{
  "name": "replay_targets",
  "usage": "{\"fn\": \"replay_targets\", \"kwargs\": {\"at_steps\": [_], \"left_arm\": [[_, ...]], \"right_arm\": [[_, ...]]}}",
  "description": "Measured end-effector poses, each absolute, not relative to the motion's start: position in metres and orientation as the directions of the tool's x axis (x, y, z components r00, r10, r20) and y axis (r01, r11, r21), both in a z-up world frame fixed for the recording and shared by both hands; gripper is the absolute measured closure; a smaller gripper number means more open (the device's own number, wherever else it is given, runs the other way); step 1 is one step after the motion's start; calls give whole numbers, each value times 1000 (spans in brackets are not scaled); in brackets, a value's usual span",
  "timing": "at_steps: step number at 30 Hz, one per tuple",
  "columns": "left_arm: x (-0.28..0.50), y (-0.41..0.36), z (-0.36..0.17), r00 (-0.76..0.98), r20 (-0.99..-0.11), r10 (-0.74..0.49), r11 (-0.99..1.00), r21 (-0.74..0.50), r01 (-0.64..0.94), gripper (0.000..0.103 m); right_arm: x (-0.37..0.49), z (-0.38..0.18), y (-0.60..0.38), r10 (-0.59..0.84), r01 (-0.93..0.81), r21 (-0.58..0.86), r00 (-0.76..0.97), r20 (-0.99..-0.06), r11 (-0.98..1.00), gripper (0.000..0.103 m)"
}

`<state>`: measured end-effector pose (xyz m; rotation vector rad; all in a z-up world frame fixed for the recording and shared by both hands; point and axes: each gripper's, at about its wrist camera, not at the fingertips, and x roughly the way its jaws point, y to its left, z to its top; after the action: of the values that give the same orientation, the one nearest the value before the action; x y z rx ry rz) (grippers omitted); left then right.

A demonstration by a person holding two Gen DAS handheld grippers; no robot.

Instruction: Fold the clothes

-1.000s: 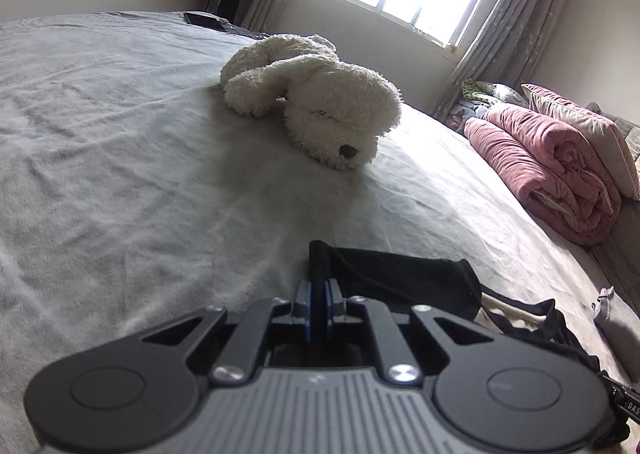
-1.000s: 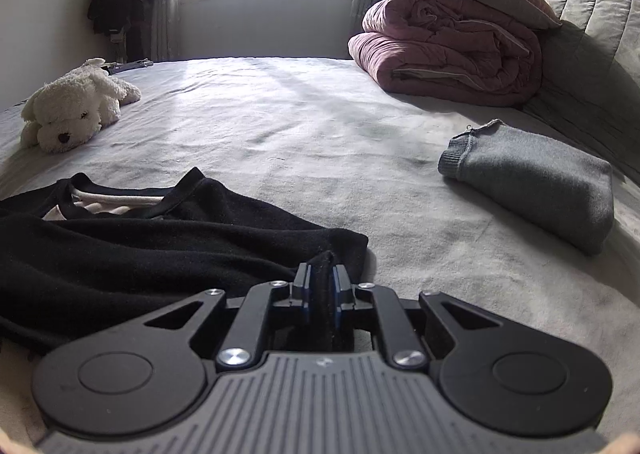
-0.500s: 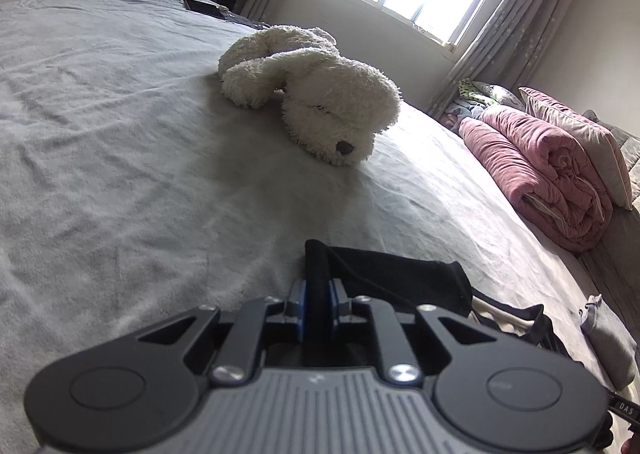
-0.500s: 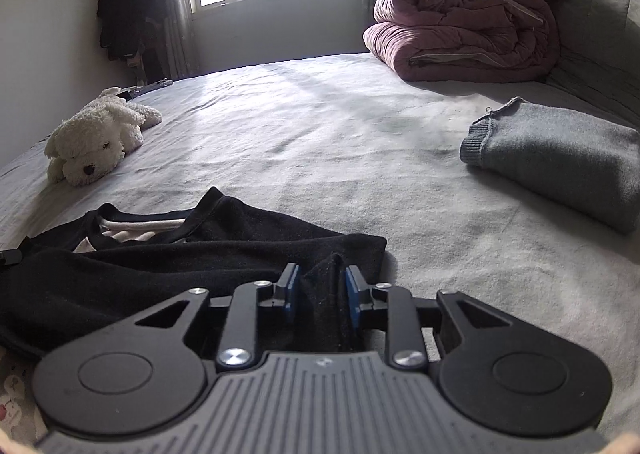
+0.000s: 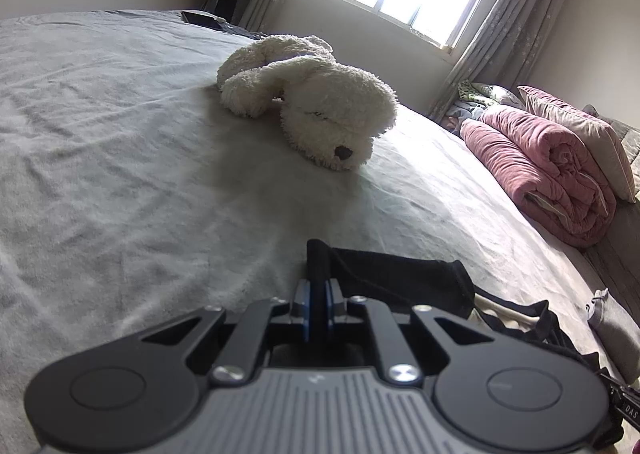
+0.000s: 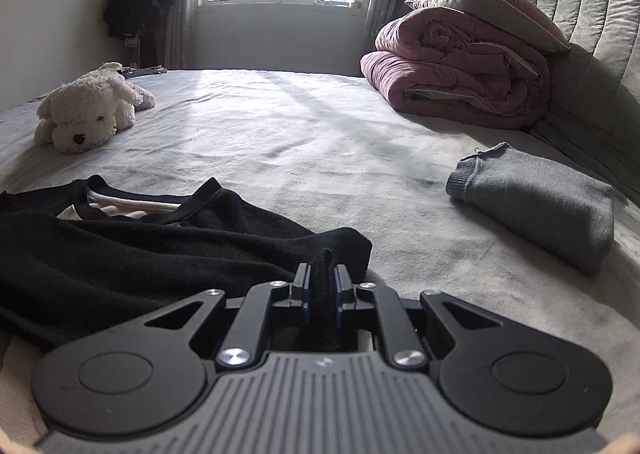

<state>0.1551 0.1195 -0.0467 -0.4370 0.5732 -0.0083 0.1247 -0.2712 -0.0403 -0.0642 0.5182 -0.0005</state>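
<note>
Both my grippers pinch the black garment (image 6: pixel 152 254) lying on the grey bed (image 6: pixel 300 141): left gripper (image 5: pixel 318 294) holds one edge, right gripper (image 6: pixel 322 286) another fold of it.

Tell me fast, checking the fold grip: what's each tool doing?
Left tool: closed on the black knit garment.
Right tool: closed on the same garment.
</note>
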Motion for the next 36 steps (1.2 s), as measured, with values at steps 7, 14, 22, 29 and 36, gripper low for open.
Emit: {"fn": "replay_targets", "kwargs": {"at_steps": [7, 14, 22, 29, 36], "left_arm": [[155, 119, -47, 841, -526, -129, 908, -404, -114, 95], [156, 119, -48, 840, -527, -130, 908, -404, -114, 95], [156, 120, -48, 840, -527, -130, 908, -403, -112, 95], [156, 120, -48, 840, -527, -130, 908, -403, -113, 95], [155, 119, -48, 843, -523, -124, 910, -398, -113, 96]], "right_arm": [[122, -39, -267, -15, -24, -74, 877, -480, 997, 85], [122, -38, -267, -20, -21, -82, 882, -471, 996, 85], [118, -37, -262, -29, -24, -108, 889, -457, 994, 84], [118, -38, -256, -13, -55, -133, 886, -463, 990, 84], [118, -38, -249, -40, -45, -175, 889, -456, 984, 100]]}}
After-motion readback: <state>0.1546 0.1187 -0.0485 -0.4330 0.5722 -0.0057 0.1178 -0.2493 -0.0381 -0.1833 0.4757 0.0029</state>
